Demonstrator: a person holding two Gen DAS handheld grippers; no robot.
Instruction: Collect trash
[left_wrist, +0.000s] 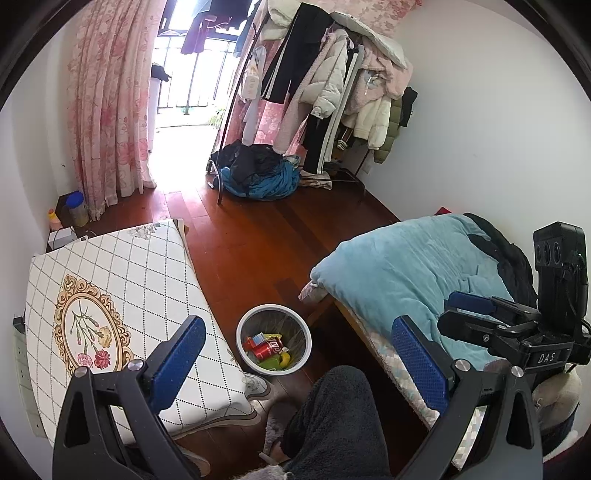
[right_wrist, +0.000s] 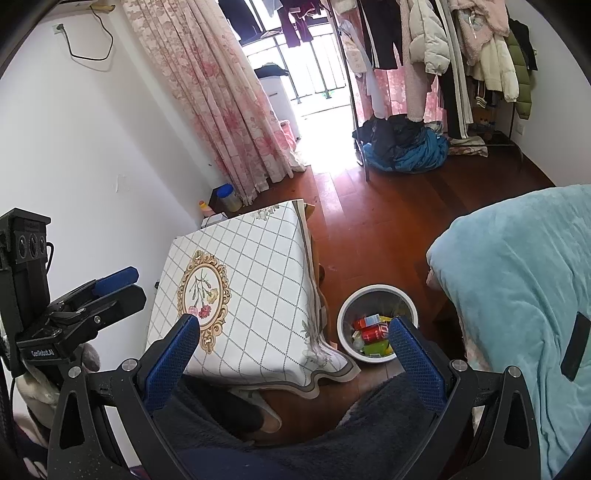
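Note:
A white round trash bin (left_wrist: 274, 309) stands on the wooden floor between the table and the bed; it also shows in the right wrist view (right_wrist: 376, 290). Inside it lie a red can (left_wrist: 266, 349), a red carton and green and yellow wrappers (right_wrist: 373, 347). My left gripper (left_wrist: 297, 325) is open and empty, held high above the bin. My right gripper (right_wrist: 293, 325) is open and empty, held above the table's near edge and my lap. The right gripper shows at the right of the left wrist view (left_wrist: 476, 314), jaws near together there.
A table with a checked floral cloth (left_wrist: 122, 280) stands left. A bed with a teal blanket (left_wrist: 406, 266) is right. A clothes rack (left_wrist: 332, 74) and a pile of clothes (left_wrist: 258, 173) stand behind. Jars sit by the pink curtain (left_wrist: 110, 92). My legs are below.

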